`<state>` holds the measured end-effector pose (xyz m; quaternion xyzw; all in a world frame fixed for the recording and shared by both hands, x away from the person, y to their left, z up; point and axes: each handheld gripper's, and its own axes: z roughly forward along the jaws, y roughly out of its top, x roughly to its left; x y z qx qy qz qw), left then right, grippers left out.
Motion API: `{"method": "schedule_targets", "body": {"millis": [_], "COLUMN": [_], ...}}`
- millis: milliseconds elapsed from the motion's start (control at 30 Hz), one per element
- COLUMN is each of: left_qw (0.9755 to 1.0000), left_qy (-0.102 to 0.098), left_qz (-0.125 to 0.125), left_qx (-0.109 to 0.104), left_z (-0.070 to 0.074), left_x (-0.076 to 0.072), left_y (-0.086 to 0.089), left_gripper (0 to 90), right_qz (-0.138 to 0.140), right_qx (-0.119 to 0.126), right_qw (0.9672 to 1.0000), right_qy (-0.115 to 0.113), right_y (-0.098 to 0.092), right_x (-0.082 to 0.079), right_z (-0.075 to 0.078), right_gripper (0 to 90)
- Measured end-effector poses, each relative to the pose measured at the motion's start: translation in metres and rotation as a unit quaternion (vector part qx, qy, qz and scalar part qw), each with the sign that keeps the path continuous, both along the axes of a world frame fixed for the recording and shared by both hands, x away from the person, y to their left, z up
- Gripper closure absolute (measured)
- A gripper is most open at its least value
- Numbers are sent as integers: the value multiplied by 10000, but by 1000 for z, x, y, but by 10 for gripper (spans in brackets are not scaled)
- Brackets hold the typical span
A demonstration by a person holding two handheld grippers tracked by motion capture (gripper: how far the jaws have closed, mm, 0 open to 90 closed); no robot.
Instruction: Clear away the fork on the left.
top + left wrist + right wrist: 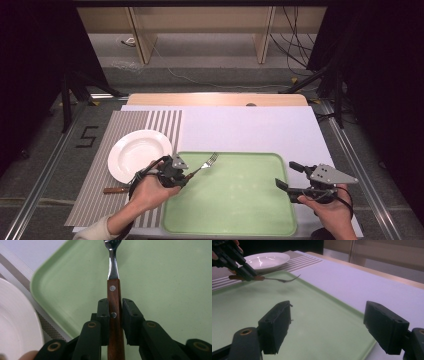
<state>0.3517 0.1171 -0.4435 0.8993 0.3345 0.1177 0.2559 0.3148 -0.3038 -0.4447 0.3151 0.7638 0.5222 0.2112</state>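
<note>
Here, left tool (115,312) clamping wooden-handled fork (113,287) (steel tines), smooth green tray (175,290)

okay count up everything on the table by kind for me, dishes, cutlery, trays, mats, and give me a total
Plates: 1, white plate
Cutlery: 2, fork held over the tray, and a wooden-handled piece beside the plate, its end hidden by the hand
Trays: 1, green tray
Mats: 1, striped mat
Total: 5

Fork (114,287) tines cut off at top (knife (114,190) perhaps half-hidden).
</note>
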Motion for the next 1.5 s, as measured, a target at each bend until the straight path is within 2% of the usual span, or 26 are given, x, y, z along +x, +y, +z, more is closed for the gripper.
{"method": "schedule_targets", "body": {"millis": [300, 600, 1200, 1300, 1367, 1433, 1500], "left_qw": [9997, 9997, 9997, 9998, 9998, 9995, 9988], "left_qy": [203, 188, 217, 143, 64, -30, -174], "left_qz": [-57, -60, -67, -119, -177, -180, -201], "left_qx": [94, 133, 51, 3, -83, -251, -406], "left_z": [-15, -17, -22, -25, -24, -21, -14], "left_x": [-12, -21, -28, -29, -30, -30, -30], "left_y": [-5, -11, -17, -17, -17, -17, -14], "left_gripper": [764, 764, 761, 758, 722, 620, 564], "right_qz": [-1, -1, 3, 5, -1, 2, 1], "right_qx": [-3, -3, -13, -23, -18, -18, -21], "right_qw": [10000, 10000, 10000, 10000, 10000, 10000, 10000], "right_qy": [-11, -8, -9, -20, -8, -13, -16], "right_y": [0, 0, 0, 0, 0, 0, -1], "right_x": [0, 0, 0, 0, 0, 0, -1], "right_z": [0, 0, 0, 0, 0, 0, 0], "right_gripper": [229, 229, 229, 230, 229, 229, 229]}}
